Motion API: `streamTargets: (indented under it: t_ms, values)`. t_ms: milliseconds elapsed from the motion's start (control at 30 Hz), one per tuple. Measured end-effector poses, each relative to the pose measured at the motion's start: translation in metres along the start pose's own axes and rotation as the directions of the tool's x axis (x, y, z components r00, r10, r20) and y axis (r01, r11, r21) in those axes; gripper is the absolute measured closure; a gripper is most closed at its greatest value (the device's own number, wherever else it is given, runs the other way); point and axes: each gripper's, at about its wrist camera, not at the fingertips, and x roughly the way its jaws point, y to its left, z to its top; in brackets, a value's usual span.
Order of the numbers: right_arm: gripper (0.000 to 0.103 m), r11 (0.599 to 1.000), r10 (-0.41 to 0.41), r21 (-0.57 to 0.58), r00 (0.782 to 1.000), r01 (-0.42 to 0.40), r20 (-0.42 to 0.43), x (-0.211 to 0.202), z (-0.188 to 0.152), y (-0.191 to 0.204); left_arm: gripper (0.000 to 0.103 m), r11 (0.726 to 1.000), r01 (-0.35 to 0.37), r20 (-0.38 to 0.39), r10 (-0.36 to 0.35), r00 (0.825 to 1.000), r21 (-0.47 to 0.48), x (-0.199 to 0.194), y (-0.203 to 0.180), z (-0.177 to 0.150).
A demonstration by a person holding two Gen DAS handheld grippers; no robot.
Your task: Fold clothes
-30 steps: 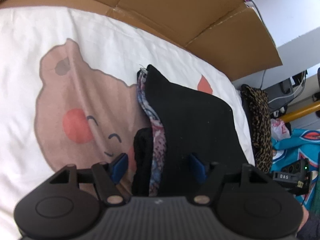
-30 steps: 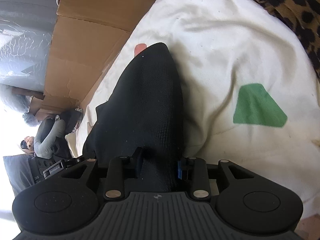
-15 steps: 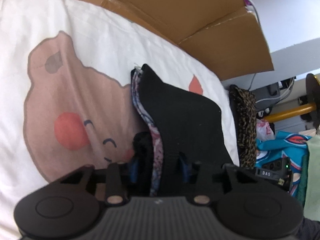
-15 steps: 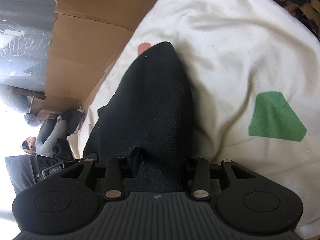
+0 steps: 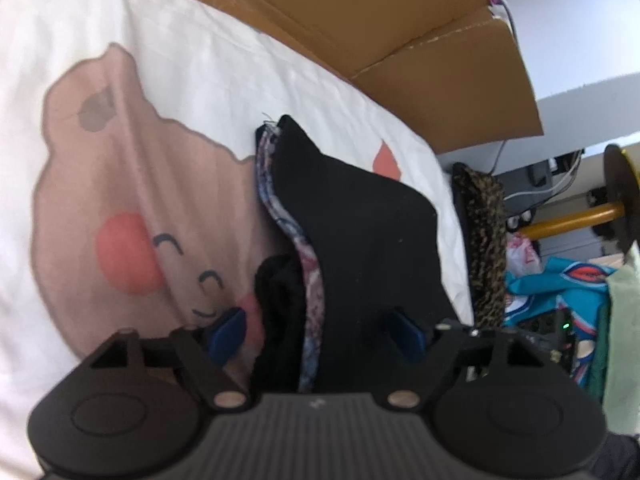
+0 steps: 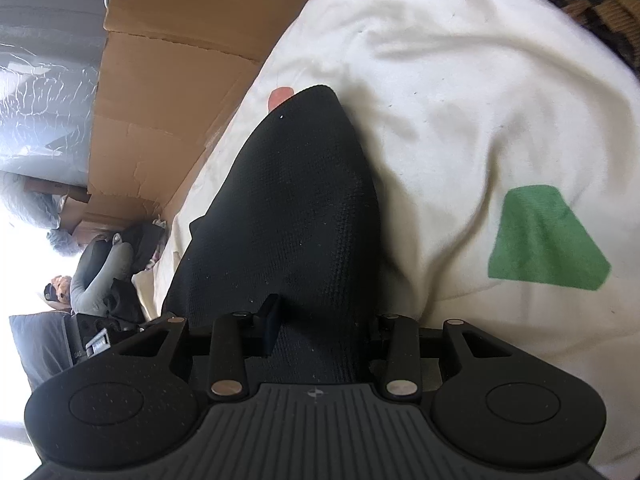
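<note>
Fold well along, judged: black garment (image 5: 360, 232) doubled over on the bed sheet (image 5: 200, 60), patterned lining at its nine o'clock edge. Left gripper (image 5: 320, 330) opening, jaws wide, cloth between but unpressed. Right gripper (image 6: 320, 320) clamped on the black fold. Left: release, flatten. Counted: one black garment, one leopard-print garment (image 5: 484, 240) at three o'clock, two grippers.

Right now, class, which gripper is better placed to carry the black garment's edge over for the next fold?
Right. The right gripper is closed on the black garment. The left gripper has its jaws opening, with the garment's layered edge between its blue pads but not pinched.
</note>
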Motion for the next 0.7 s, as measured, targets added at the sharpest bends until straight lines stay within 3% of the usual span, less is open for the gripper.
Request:
streamTargets:
  t_ms: [100, 133, 200, 267, 333, 367, 500, 700]
  values:
    - [0.063, 1.000, 0.016, 0.007, 1.000, -0.016, -0.002, 0.006, 0.002, -0.002, 0.019, 0.998, 0.050, -0.013, -0.050, 0.999, -0.026, 0.003, 0.001, 0.003]
    - [0.063, 1.000, 0.021, 0.006, 1.000, -0.021, -0.003, 0.008, 0.003, -0.002, 0.026, 0.997, 0.069, -0.018, -0.069, 0.997, -0.029, 0.004, 0.000, 0.004]
    - [0.064, 1.000, 0.030, -0.007, 1.000, -0.030, -0.010, 0.010, 0.005, 0.001, 0.032, 0.999, 0.045, -0.024, -0.045, 0.999, 0.005, 0.008, -0.006, 0.003]
    - [0.064, 0.999, 0.043, -0.023, 0.999, -0.043, -0.015, 0.010, 0.006, 0.005, 0.057, 1.000, 0.006, -0.031, -0.005, 1.000, 0.017, 0.011, -0.006, 0.003]
    - [0.070, 0.997, 0.063, -0.039, 0.998, -0.064, -0.013, 0.008, 0.007, 0.010, 0.063, 1.000, 0.002, -0.033, -0.002, 0.999, -0.005, 0.011, -0.002, 0.004]
    - [0.078, 0.996, 0.074, -0.046, 0.997, -0.075, -0.013, 0.006, 0.007, 0.011, 0.065, 1.000, 0.012, -0.030, -0.012, 0.999, -0.016, 0.009, -0.001, 0.005]
    - [0.082, 0.993, 0.109, -0.051, 0.994, -0.109, -0.010, -0.002, 0.008, 0.010, 0.062, 1.000, -0.003, -0.032, 0.003, 0.999, 0.003, 0.010, -0.005, 0.005]
    - [0.071, 0.997, 0.080, 0.007, 0.996, -0.080, -0.037, 0.013, 0.013, -0.002, 0.049, 0.997, 0.028, -0.049, -0.032, 0.998, -0.077, 0.020, 0.003, 0.012]
